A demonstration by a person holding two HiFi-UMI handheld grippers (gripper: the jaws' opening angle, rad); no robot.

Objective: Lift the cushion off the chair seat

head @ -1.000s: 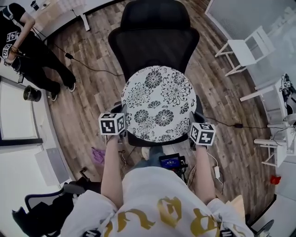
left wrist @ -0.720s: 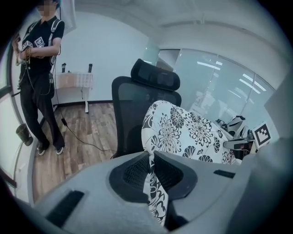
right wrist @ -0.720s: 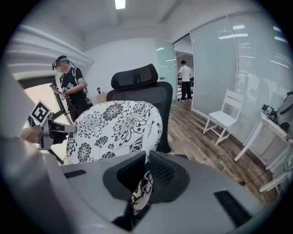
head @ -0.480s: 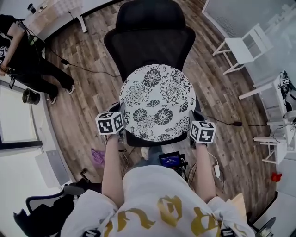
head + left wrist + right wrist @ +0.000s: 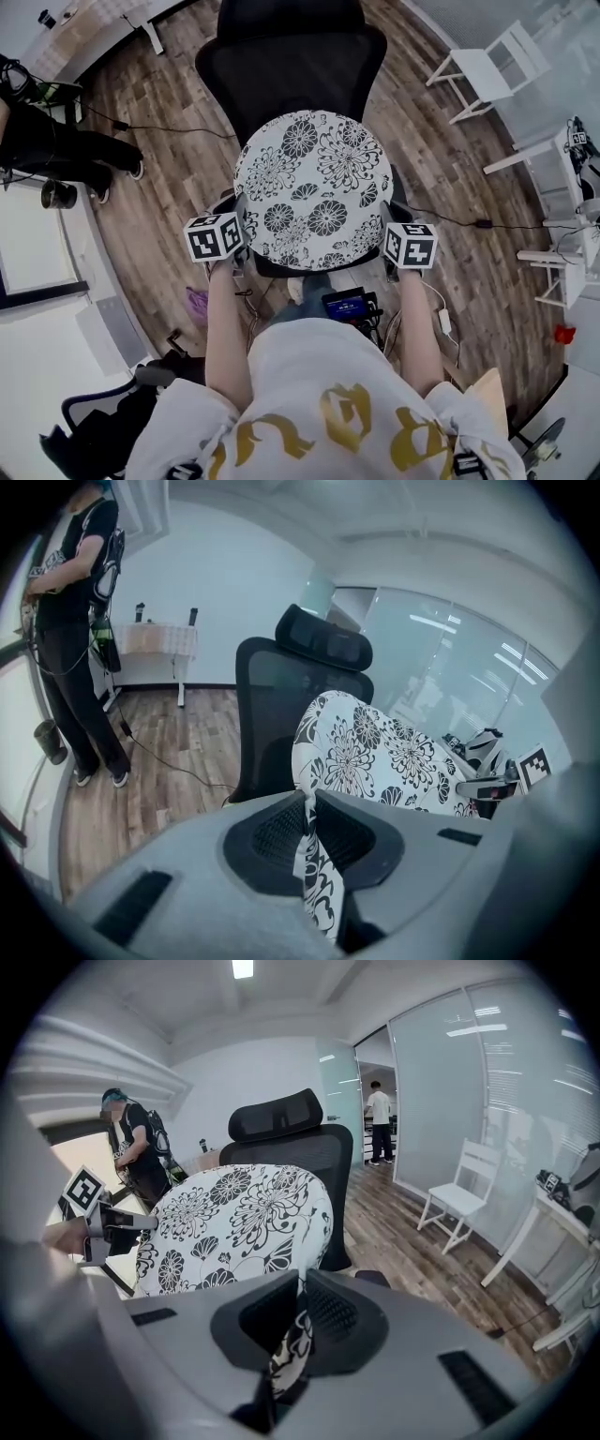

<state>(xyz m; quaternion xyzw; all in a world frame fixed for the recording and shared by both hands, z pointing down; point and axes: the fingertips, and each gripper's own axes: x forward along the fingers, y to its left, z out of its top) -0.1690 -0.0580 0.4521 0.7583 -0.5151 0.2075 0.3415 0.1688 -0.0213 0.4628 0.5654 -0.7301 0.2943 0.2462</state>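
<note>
A round white cushion point(image 5: 314, 187) with black flower print lies over the seat of a black office chair point(image 5: 291, 66). My left gripper point(image 5: 236, 246) is shut on the cushion's near left edge, and my right gripper point(image 5: 394, 246) is shut on its near right edge. In the left gripper view the floral cushion point(image 5: 375, 757) runs between the dark pads, its edge pinched at my left gripper point(image 5: 309, 832). In the right gripper view the cushion point(image 5: 234, 1218) spreads out ahead, and its rim is clamped in my right gripper point(image 5: 298, 1321). The seat under the cushion is mostly hidden.
A white chair point(image 5: 487, 66) stands at the far right, a white table point(image 5: 562, 244) at the right edge. Cables point(image 5: 469, 225) trail over the wooden floor. A person in black point(image 5: 47, 131) stands at the far left. A bin point(image 5: 58, 194) sits beside them.
The cushion and both grippers sit slightly higher and further left in the head view than a second ago, as does the chair; the grips are unchanged.
</note>
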